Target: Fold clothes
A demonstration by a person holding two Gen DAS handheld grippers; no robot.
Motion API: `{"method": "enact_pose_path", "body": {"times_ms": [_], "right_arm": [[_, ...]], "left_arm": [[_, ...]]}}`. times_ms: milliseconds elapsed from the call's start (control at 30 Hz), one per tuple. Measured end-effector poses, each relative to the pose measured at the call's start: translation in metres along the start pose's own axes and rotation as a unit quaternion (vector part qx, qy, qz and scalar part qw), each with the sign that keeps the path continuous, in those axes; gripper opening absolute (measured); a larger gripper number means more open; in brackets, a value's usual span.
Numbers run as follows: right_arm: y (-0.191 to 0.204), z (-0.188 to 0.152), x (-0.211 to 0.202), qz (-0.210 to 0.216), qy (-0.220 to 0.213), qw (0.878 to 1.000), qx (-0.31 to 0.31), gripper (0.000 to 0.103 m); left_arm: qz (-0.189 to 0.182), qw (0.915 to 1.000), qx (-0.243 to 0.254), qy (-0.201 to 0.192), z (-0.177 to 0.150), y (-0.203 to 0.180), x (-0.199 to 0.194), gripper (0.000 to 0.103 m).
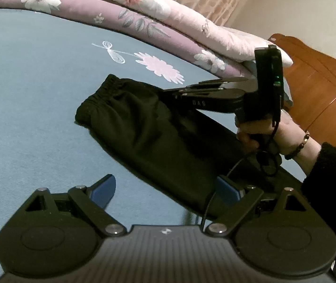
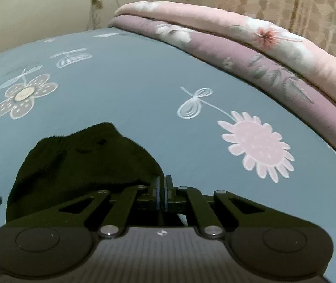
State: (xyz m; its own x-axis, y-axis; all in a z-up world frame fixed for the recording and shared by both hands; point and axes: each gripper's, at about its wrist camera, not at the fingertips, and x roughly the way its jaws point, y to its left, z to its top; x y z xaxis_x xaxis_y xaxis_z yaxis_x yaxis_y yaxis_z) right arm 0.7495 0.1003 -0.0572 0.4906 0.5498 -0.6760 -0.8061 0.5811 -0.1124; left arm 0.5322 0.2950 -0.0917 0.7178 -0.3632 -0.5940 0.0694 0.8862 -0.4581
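Black trousers (image 1: 149,132) lie folded lengthwise on the blue bedsheet (image 1: 38,108), with the elastic waistband at the far left end. My left gripper (image 1: 165,188) is open and hovers at the near edge of the trousers. Its right pad (image 1: 225,189) is over the cloth and its left pad (image 1: 104,189) is over the sheet. A hand holds my right gripper (image 1: 168,91) at the far edge of the trousers. In the right wrist view my right gripper (image 2: 162,187) is shut, and the black trousers (image 2: 83,162) run right up to its tips.
A folded floral quilt (image 1: 158,21) in pink and mauve lies along the far side of the bed. A wooden headboard (image 1: 321,89) stands at the right. A black sleeve (image 1: 330,184) and a thin cable (image 1: 234,167) cross the lower right. Patterned curtains (image 2: 297,7) hang behind.
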Motion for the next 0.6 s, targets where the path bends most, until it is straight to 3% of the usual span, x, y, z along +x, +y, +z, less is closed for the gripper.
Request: {"method": "enact_pose_path", "body": {"times_ms": [233, 300, 333, 433, 533, 600], "right_arm": [[-0.015, 0.008, 0.007, -0.08, -0.006, 0.997, 0.019, 0.003], [-0.016, 0.008, 0.015, -0.09, 0.015, 0.996, 0.025, 0.006], [-0.014, 0.008, 0.017, -0.088, 0.02, 0.996, 0.024, 0.008], [-0.001, 0.014, 0.004, -0.089, -0.006, 0.996, 0.009, 0.029], [0.011, 0.024, -0.018, -0.028, -0.029, 0.999, 0.015, 0.03], [0.03, 0.029, -0.022, 0.019, -0.017, 1.0, -0.015, 0.03]], "left_arm": [[0.001, 1.0, 0.0, -0.006, -0.001, 0.001, -0.003, 0.091], [0.0, 1.0, 0.0, -0.006, -0.001, 0.002, -0.004, 0.091], [0.001, 1.0, 0.0, -0.007, -0.001, 0.002, -0.005, 0.091], [0.003, 0.9999, -0.001, -0.012, 0.0, 0.003, -0.01, 0.091], [0.011, 0.9998, -0.002, -0.018, 0.004, 0.007, -0.02, 0.091], [0.021, 0.9995, -0.005, -0.024, 0.007, 0.013, -0.03, 0.091]]}}
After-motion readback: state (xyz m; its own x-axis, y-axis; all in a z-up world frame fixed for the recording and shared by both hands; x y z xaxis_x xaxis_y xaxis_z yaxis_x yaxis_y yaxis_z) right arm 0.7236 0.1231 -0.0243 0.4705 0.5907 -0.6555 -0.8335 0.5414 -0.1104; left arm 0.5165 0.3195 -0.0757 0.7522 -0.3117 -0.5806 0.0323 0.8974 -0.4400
